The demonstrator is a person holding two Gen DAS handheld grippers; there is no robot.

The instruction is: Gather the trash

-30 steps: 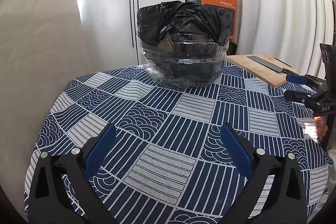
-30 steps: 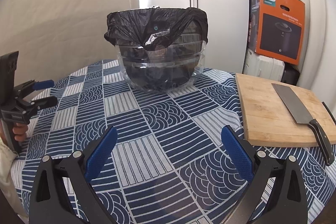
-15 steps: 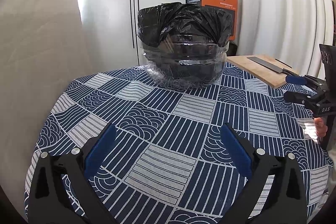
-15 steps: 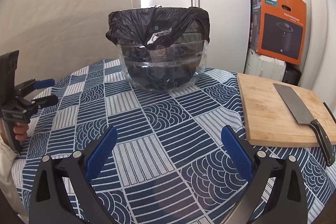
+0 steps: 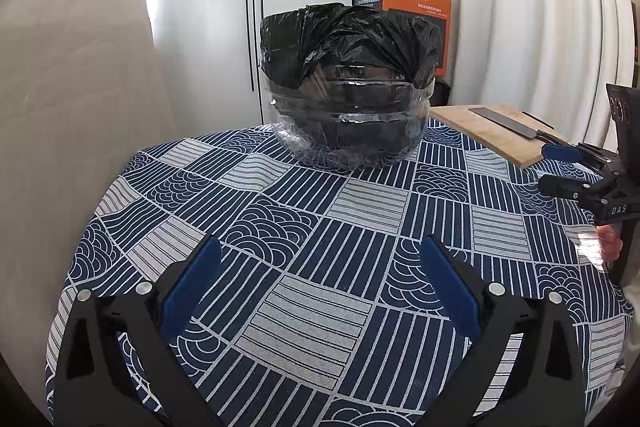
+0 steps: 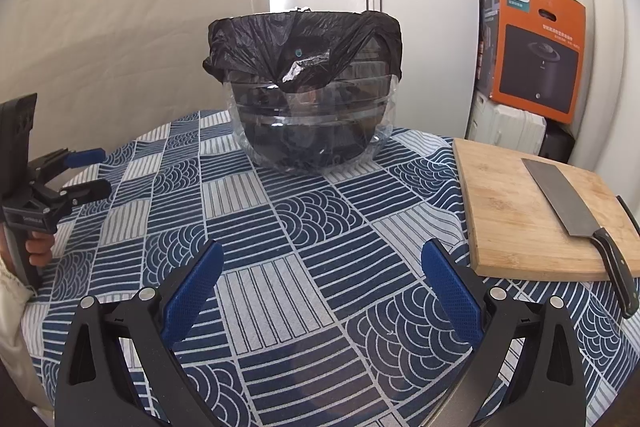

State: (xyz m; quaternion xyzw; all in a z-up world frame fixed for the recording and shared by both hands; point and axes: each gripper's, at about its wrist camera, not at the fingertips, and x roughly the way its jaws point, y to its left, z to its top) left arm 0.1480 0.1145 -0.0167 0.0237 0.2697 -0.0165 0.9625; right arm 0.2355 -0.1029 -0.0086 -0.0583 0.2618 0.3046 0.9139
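Observation:
A clear plastic bin lined with a black trash bag (image 5: 348, 79) stands at the far side of the round table; it also shows in the right wrist view (image 6: 308, 87). I see no loose trash on the tablecloth. My left gripper (image 5: 320, 255) is open and empty, low over the near part of the table. My right gripper (image 6: 320, 259) is open and empty too. The right gripper shows in the left wrist view (image 5: 560, 167) at the right edge, and the left gripper shows in the right wrist view (image 6: 88, 171) at the left edge.
A wooden cutting board (image 6: 516, 211) with a cleaver (image 6: 568, 207) lies on the table's right side. An orange Philips box (image 6: 536, 51) stands behind it by the wall. The table carries a blue and white patterned cloth (image 6: 320, 219). White cupboard doors (image 5: 248, 7) stand behind the bin.
Both views have crept slightly toward the bin, which looks a little larger and higher. Both grippers stay open and empty.

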